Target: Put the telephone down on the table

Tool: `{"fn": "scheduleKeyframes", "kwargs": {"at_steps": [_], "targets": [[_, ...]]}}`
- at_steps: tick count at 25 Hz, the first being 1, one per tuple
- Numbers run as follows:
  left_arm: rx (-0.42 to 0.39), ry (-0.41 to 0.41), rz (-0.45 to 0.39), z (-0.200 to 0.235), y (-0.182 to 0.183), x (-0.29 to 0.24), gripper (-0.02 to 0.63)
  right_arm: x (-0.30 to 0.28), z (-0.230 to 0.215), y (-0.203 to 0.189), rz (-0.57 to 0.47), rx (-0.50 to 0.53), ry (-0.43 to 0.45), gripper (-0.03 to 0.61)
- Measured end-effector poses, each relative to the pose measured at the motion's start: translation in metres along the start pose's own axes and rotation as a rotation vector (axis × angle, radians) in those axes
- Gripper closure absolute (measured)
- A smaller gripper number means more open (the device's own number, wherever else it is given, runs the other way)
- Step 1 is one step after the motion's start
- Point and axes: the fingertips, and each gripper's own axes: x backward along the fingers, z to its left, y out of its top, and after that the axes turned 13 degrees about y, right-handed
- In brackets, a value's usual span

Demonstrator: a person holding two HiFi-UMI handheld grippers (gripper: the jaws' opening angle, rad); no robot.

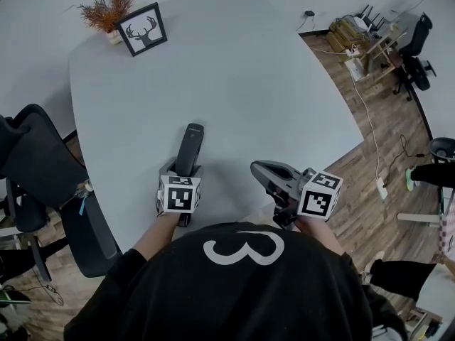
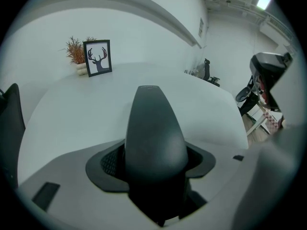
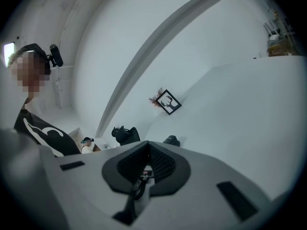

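I'm pinching the black telephone [image 1: 190, 142] in my L gripper [image 1: 183, 170], its far end pointing out over the white table [image 1: 234, 84], near my edge. My R gripper [image 1: 259, 168] is hanging just beside it w/ jaws pressed together, nothing in them.

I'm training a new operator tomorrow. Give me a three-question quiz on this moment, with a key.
1. True or false: the left claw is shut on the telephone.
2. Which stands near the far corner of the table? A) framed deer picture B) lamp C) mug
3. Fill in: the right claw holds ____.

Key: 1 true; 2 A; 3 nothing.
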Motion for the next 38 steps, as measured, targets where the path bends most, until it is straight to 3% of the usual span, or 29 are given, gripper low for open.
{"fn": "scheduleKeyframes", "kwargs": {"at_steps": [5, 8, 12, 20, 24, 29, 31, 34, 38], "targets": [[-0.021, 0.027, -0.034, 0.001, -0.001, -0.001, 0.307, 0.01, 0.003, -0.009, -0.014, -0.017, -0.007, 0.571], [0.029, 0.052, -0.044, 0.007, 0.0, -0.001, 0.252, 0.018, 0.006, -0.012, -0.024, -0.018, -0.008, 0.571], [0.103, 0.016, -0.07, 0.007, 0.001, 0.008, 0.189, 0.025, 0.017, -0.016, -0.04, -0.015, 0.0, 0.571], [0.193, 0.023, -0.148, 0.023, -0.002, 0.066, 0.176, 0.05, 0.046, -0.03, -0.057, 0.014, 0.009, 0.571], [0.284, -0.102, -0.156, 0.008, -0.005, 0.118, 0.178, 0.058, 0.07, -0.039, -0.046, 0.042, 0.038, 0.571], [0.298, -0.239, -0.278, -0.029, 0.007, 0.202, 0.184, 0.07, 0.115, -0.054, -0.02, 0.114, 0.084, 0.571], [0.293, -0.298, -0.333, -0.052, 0.009, 0.239, 0.21, 0.082, 0.136, -0.061, -0.011, 0.141, 0.105, 0.571], [0.303, -0.384, -0.427, -0.087, 0.008, 0.294, 0.341, 0.103, 0.167, -0.076, -0.012, 0.167, 0.137, 0.571], [0.266, -0.472, -0.482, -0.126, -0.005, 0.347, 0.448, 0.124, 0.199, -0.098, -0.016, 0.184, 0.175, 0.571]]}}
